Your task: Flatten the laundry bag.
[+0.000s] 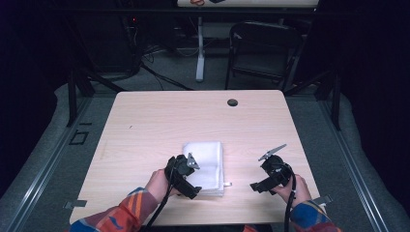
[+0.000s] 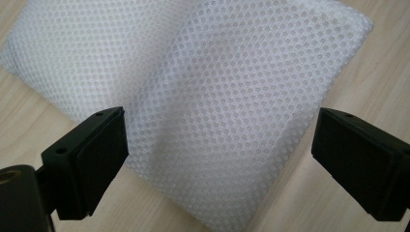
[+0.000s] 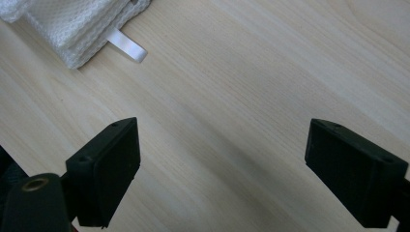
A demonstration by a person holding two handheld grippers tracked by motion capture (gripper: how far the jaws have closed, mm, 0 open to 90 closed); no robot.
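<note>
A folded white mesh cloth lies on the wooden table, near the front middle. My left gripper hovers at the cloth's left front corner. In the left gripper view its jaws stand wide apart, the mesh cloth spreads below and between them, and the pads press on nothing. My right gripper is to the right of the cloth and points toward it. Its jaws are open over bare wood. A small white tag sticks out of the cloth's folded edge.
A black cable grommet sits near the table's far edge. Beyond the table stand a dark chair and a white table leg. Bare wood stretches across the left and far parts of the table.
</note>
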